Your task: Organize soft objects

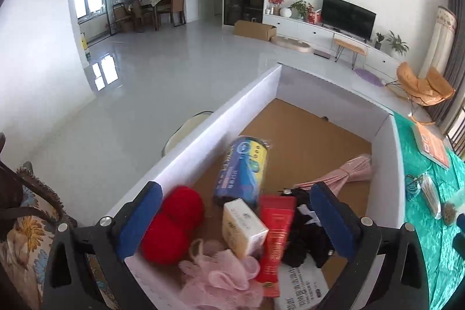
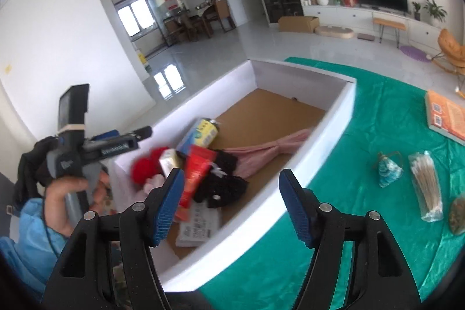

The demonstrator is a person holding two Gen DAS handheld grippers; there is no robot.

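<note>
Right now I hold both tools over the near end of the white box (image 1: 389, 153), which sits on the worktop with its green cloth (image 2: 377, 112). My left tool (image 1: 235, 220) is spread wide and grips nothing; it hangs above the pile at the near left of the box, so I judge it is lined up to sort what lies there. Between its pads I see the red yarn balls (image 1: 171, 225), the pink bath puff (image 1: 221, 275), a small carton (image 1: 242, 225), a red tube (image 1: 274, 234) and a black knit piece (image 1: 305, 237). Further in lie a blue and yellow roll (image 1: 241, 170) and a pink folded cloth (image 1: 345, 173) toward the far right wall.

My right tool (image 2: 232, 205) is also open and empty, poised over the box's near right rim. To its right, on the cloth, wait a teal pouch (image 2: 389, 170), a packet of sticks (image 2: 427, 188) and an orange book (image 2: 447, 118), well apart from the box. The soft ones among them probably go in next.
</note>
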